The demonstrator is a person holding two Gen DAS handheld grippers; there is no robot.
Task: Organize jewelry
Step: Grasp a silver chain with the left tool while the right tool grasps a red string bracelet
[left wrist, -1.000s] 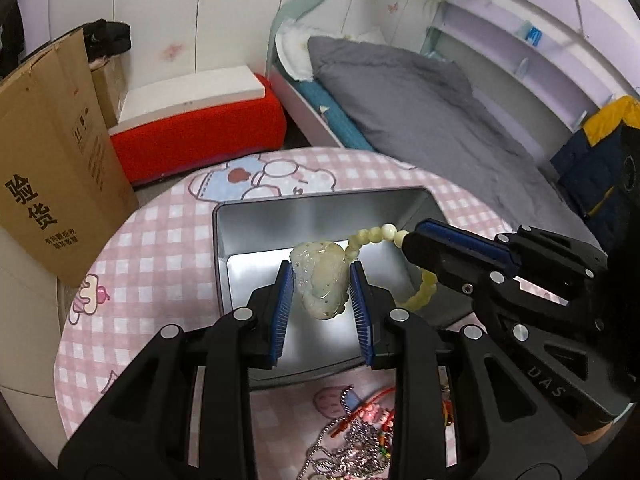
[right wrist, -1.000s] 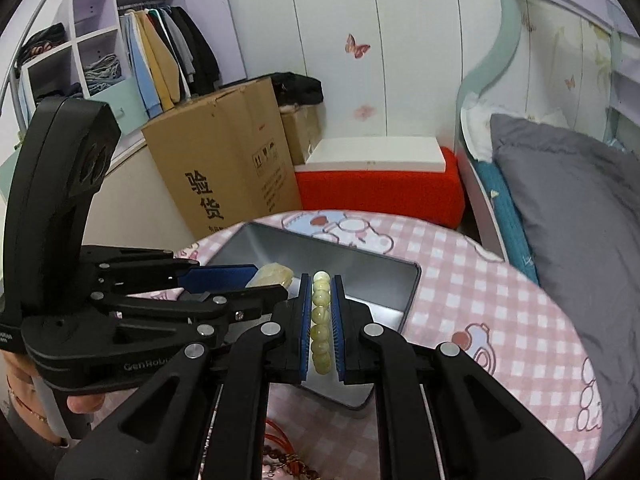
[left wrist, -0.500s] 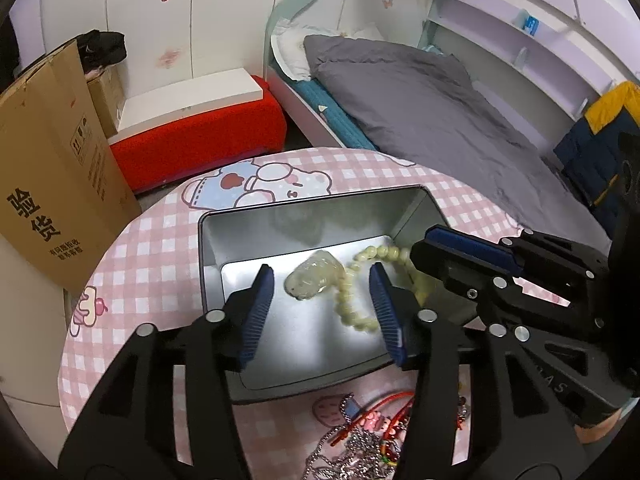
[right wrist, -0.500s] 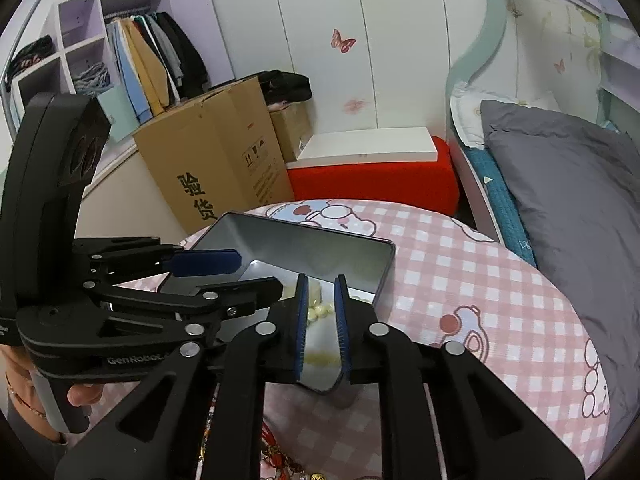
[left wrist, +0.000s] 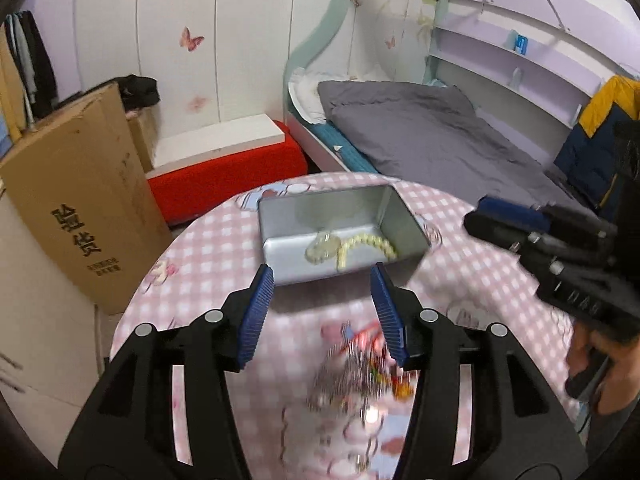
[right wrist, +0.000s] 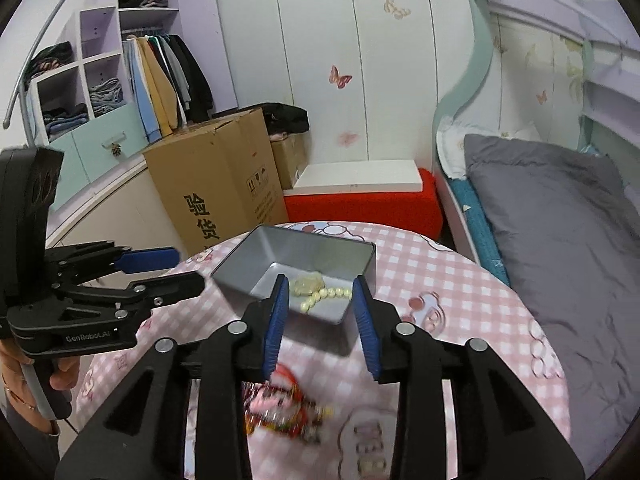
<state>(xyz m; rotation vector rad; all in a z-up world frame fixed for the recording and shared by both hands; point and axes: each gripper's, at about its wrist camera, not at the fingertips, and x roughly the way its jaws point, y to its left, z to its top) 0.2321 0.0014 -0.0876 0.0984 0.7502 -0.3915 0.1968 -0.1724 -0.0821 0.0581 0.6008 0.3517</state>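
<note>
A child's bedroom with white wall panels dotted with butterfly stickers. A bed with a grey duvet point(right wrist: 560, 216) runs along the right side, a red bench with a white top point(right wrist: 360, 196) stands against the far wall, and a tall cardboard box point(right wrist: 216, 184) printed with Chinese characters stands to the left. In the foreground is a round table point(right wrist: 480, 292) covered in a pink-and-white checked cloth with cartoon figures.

An open silver metal tin point(left wrist: 276, 216) sits on the far half of the table. Inside it, on the bottom, lies a pale green beaded bracelet point(left wrist: 370, 242) with a carved pale stone pendant point(left wrist: 322, 246) touching its left end. Nothing grips either piece.

The left gripper point(left wrist: 322, 312) hangs above the table on the near side of the tin, its blue-padded jaws parted about halfway and empty. The right gripper point(right wrist: 320, 320) is also on the near side of the tin; its jaws are opening, with a clear gap and nothing between the pads. A hand point(right wrist: 60, 376) shows on the left gripper's handle in the right wrist view.

Close below both grippers, on the cloth, lies a blurred tangle of other jewelry point(left wrist: 360, 372): silver chain and red and gold pieces, too smeared to tell apart.
</note>
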